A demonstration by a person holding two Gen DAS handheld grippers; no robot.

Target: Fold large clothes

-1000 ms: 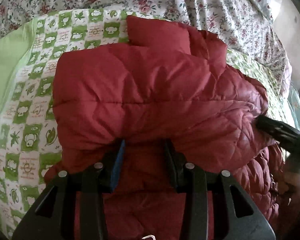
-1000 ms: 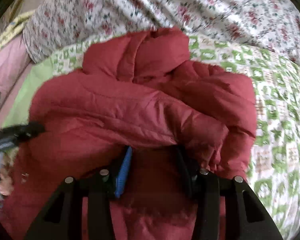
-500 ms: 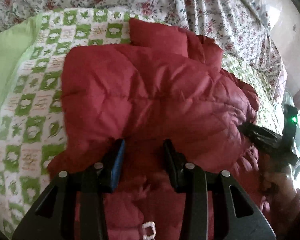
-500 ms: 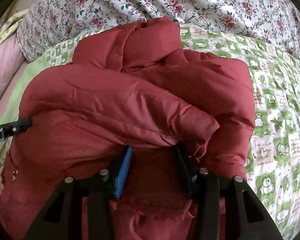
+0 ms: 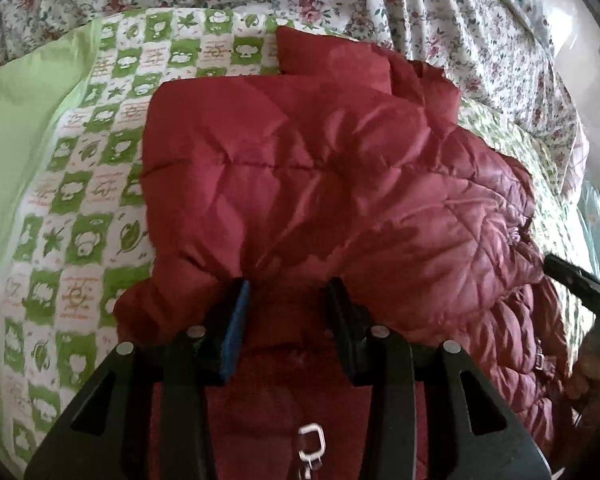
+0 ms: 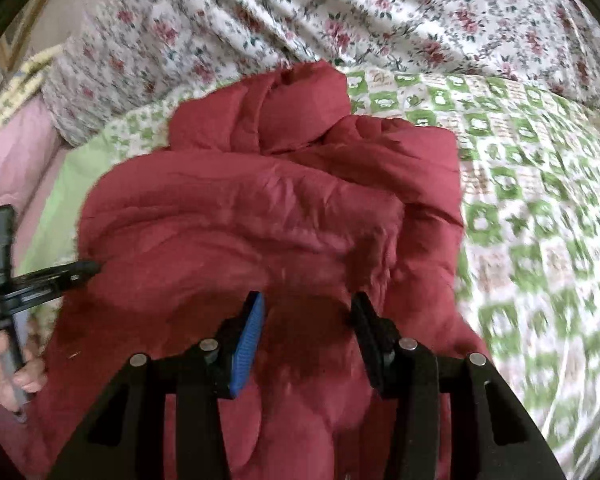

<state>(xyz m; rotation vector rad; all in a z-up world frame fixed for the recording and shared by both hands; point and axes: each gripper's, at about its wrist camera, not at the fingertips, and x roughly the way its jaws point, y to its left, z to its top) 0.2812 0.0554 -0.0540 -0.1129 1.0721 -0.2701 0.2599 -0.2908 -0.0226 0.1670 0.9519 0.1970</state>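
Note:
A dark red quilted puffer jacket lies folded in a bulky heap on a green-and-white checked quilt; it also fills the right wrist view. My left gripper is open, its jaws apart over the jacket's near fold, holding nothing. My right gripper is open too, just above the jacket's near side. A white metal clasp shows on the jacket below the left gripper. The right gripper also shows at the right edge of the left wrist view, and the left gripper at the left of the right wrist view.
A floral duvet is bunched along the far side of the bed. A plain light-green sheet lies to the left, and a pink cover at the bed's left edge.
Both grippers have backed off a little from the jacket's near fold and stay open. The jacket has settled lower onto the quilt, and the right view has swung left.

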